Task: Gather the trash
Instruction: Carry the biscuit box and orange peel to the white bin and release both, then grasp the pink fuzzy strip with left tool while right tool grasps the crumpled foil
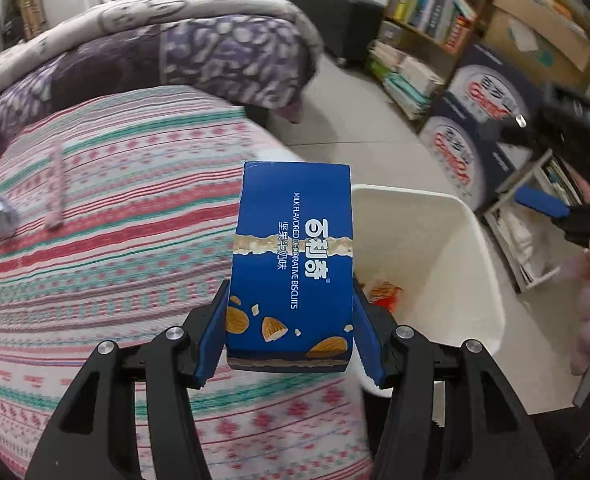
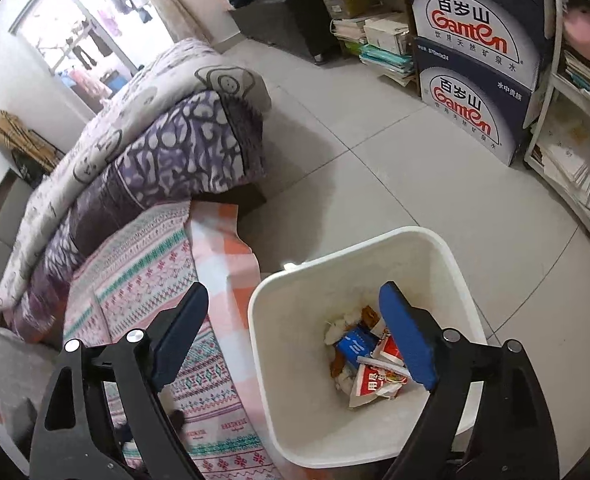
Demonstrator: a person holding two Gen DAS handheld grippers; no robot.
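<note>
My left gripper (image 1: 291, 320) is shut on a blue biscuit box (image 1: 293, 256), held upright above the edge of the striped bed cover (image 1: 107, 264), just left of the white trash bin (image 1: 455, 248). A crumpled grey-white paper ball (image 1: 1, 216) and a pink wrapper strip (image 1: 57, 188) lie on the bed at far left. My right gripper (image 2: 295, 332) is open and empty, hovering over the bin (image 2: 295, 320), which holds several wrappers and a small blue packet (image 2: 355, 344). The right gripper also shows at the right edge of the left wrist view (image 1: 555, 200).
A folded purple and grey quilt (image 2: 155, 152) lies at the far end of the bed. Bookshelves (image 1: 427, 8), stacked Ganten water cartons (image 2: 475, 80) and a white rack (image 2: 575, 140) line the far side of the tiled floor (image 2: 415, 184).
</note>
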